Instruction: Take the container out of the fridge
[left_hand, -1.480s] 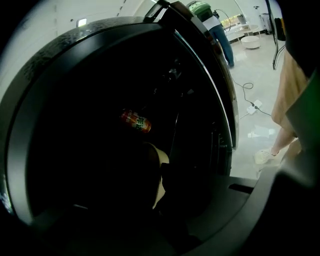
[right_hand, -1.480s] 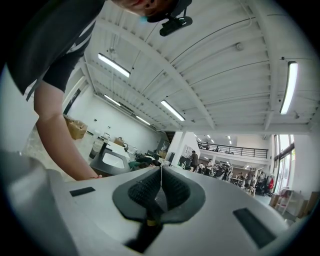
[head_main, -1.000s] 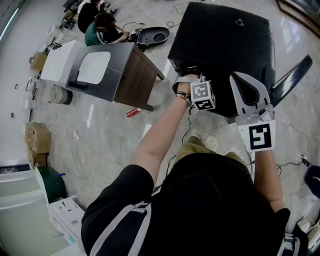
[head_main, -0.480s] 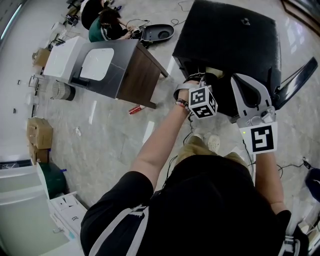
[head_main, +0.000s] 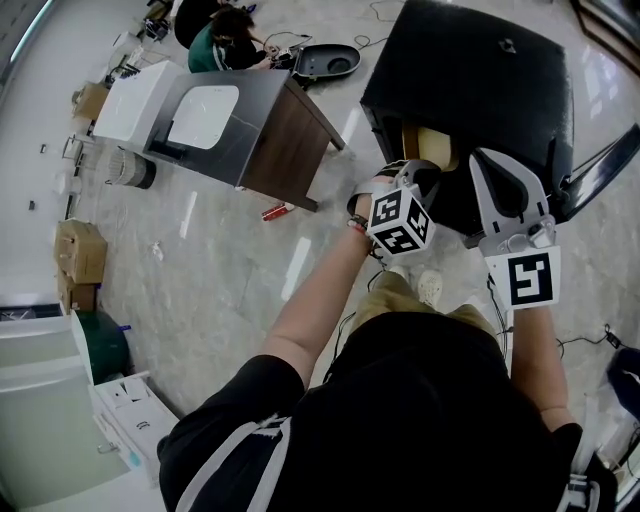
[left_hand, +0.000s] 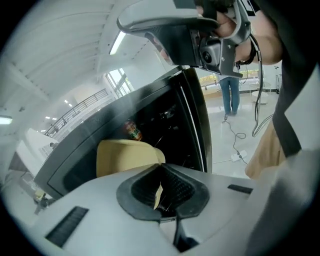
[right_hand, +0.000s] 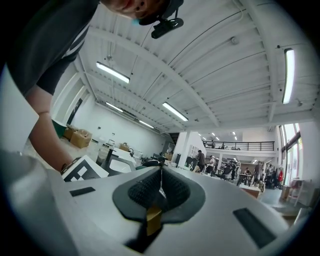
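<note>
The black fridge (head_main: 470, 70) stands in front of me with its door (head_main: 600, 165) swung open to the right. A pale yellow container (head_main: 432, 148) sticks out of the fridge's opening. My left gripper (head_main: 418, 172) is shut on its near rim. In the left gripper view the container (left_hand: 125, 154) fills the space just past the jaws, and the left gripper (left_hand: 159, 192) pinches a thin yellow edge. My right gripper (head_main: 490, 165) hovers beside the fridge front, shut and holding nothing. In its own view the right gripper (right_hand: 160, 187) points up at the ceiling.
A small bottle (left_hand: 133, 130) stands deeper in the dark fridge. A grey and wood table (head_main: 230, 125) is to the left, with a person (head_main: 225, 40) sitting behind it. A red can (head_main: 278, 211) lies on the floor. Cardboard boxes (head_main: 80, 255) sit far left.
My left gripper has drawn back toward me and the yellow container has come into sight out of the fridge's opening. The right gripper has hardly moved.
</note>
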